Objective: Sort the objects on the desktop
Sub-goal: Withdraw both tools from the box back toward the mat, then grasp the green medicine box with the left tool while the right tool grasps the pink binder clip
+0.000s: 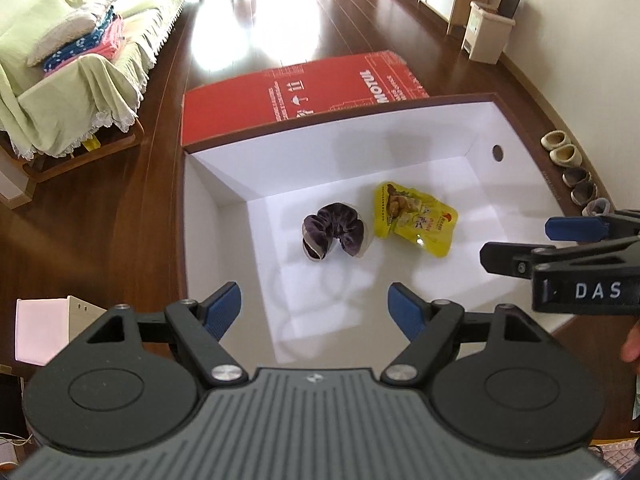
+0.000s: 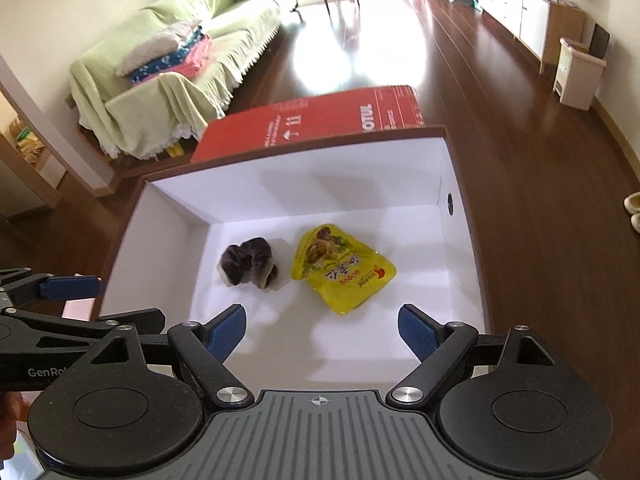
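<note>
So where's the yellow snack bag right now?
The yellow snack bag lies flat on the floor of the white box, just right of the dark scrunchie in both views.

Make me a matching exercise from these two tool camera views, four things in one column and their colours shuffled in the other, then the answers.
Things:
1. scrunchie
2. snack pouch
3. box flap
4. sofa cover

Colours:
A. red
B. pale green
C. dark purple
D. yellow

Pairs: 1-C, 2-D, 3-A, 4-B

The scrunchie and snack pouch lie side by side on the white floor of the open box, scrunchie to the left. The red flap hangs beyond the far wall.
</note>
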